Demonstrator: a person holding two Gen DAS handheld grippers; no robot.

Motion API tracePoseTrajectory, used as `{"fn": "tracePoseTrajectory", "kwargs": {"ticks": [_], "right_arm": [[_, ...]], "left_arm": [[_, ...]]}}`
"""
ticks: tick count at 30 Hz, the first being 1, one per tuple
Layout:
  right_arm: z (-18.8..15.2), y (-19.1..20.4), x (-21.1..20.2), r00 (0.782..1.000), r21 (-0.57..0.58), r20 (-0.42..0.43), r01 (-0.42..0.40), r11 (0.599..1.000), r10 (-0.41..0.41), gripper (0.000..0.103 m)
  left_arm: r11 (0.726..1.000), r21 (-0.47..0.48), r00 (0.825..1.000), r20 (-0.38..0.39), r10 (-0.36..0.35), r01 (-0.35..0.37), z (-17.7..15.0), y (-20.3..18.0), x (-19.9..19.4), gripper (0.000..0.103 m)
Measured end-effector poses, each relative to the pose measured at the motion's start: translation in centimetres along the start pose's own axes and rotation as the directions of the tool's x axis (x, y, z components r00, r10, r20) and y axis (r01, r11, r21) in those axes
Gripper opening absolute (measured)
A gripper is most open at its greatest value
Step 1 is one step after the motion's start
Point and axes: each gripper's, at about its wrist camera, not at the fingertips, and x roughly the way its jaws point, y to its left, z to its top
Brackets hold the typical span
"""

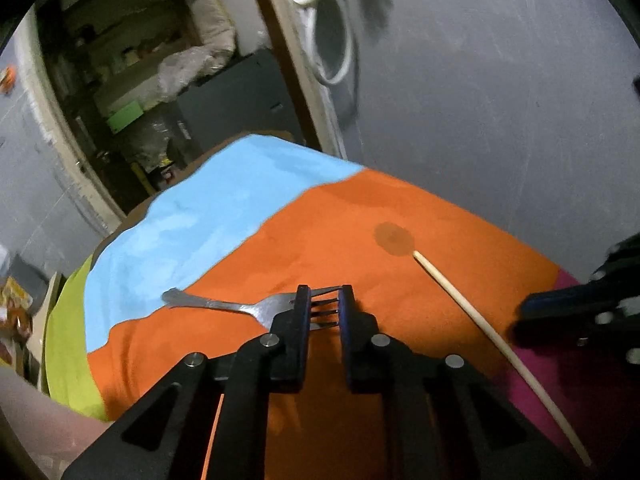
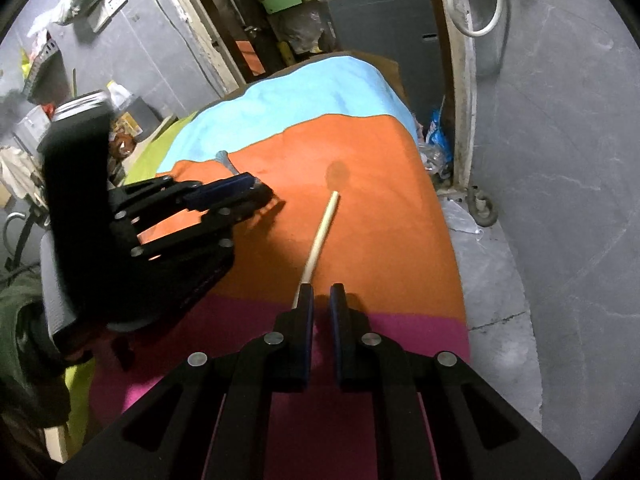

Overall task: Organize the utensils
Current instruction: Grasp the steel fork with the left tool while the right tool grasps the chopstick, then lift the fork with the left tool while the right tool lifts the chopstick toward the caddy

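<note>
Dim indoor light, perhaps coming from above, is leaving the doorway (image 1: pixel 132 92) at upper left murky while the cloth (image 1: pixel 344 232) is glowing vividly, short shadows are pooling beside the fingers (image 2: pixel 306 304), and fisheye bending and blur are smearing the frame edges.

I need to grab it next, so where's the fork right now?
In the left wrist view, the fork lies on the orange cloth, its tines between the left tongs, left of the chopstick.

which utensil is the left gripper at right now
The metal fork: its tines sit between the left gripper fingers. The wooden stick lies apart to the right, nearer the right gripper.
</note>
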Motion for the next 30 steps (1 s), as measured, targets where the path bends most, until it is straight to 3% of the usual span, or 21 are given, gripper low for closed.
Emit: {"fn": "tracePoseTrajectory", "kwargs": {"ticks": [6,12,17,25,30], "right_arm": [[1.7,0.4,2.2,0.999,0.026,-0.031,0.005,1.0,-0.005,0.007],[3.9,0.6,5.4,0.991,0.086,-0.116,0.076,0.993,-0.065,0.007],[5.2,0.5,6.2,0.984,0.142,-0.149,0.115,0.983,-0.093,0.007],[4.3,-0.2,4.1,0.998,0.242,-0.059,0.008,0.97,0.007,0.004],[3.8,1.4,1.4,0.998,0.198,0.054,-0.043,0.979,0.032,0.003]], "left_arm": [[0.99,-0.136,0.998,0.036,0.043,-0.037,0.6,2.9,-2.6,0.007],[0.956,-0.288,0.996,0.05,0.068,-0.051,2.0,5.4,-3.9,0.006],[0.937,-0.342,0.993,0.073,0.093,-0.062,2.8,6.1,-6.3,0.003],[0.933,-0.359,0.993,0.096,0.066,-0.027,3.0,7.6,-10.2,0.0],[0.926,-0.376,0.993,0.114,0.021,0.024,2.4,8.3,-13.3,0.0]]}}
